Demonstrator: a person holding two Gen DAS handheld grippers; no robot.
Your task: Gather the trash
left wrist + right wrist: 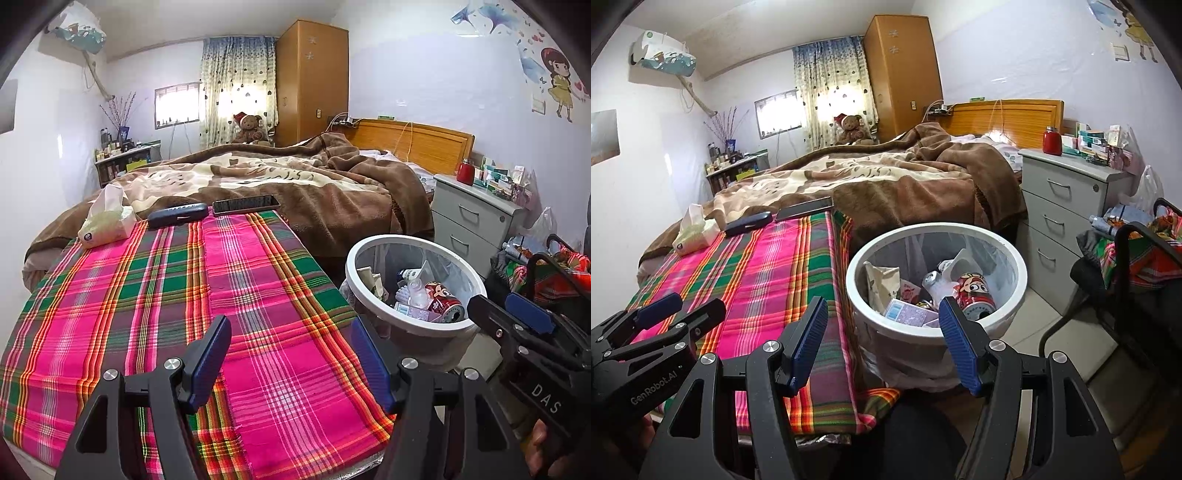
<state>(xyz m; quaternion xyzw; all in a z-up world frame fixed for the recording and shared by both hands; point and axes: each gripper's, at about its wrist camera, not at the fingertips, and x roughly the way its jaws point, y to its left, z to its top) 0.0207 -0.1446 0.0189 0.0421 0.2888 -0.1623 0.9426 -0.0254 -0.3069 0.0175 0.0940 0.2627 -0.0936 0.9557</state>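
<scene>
Both hand-held grippers, left (291, 360) and right (882, 341), are released and grasp nothing. The trash sits in the bin (857, 280) beside the bed (184, 280). Risk: mistaking the phone (245, 205) or case (177, 215) for trash, or knocking the bin over.

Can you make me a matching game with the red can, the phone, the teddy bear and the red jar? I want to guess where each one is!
Things:
1. red can
2. phone
3. teddy bear
4. red jar

Places:
A. by the curtain, past the far end of the bed
B. on top of the grey drawer unit
C. inside the white trash bin
D. on the bed, at the far edge of the plaid cloth

Pairs: 1-C, 2-D, 3-A, 4-B
</scene>
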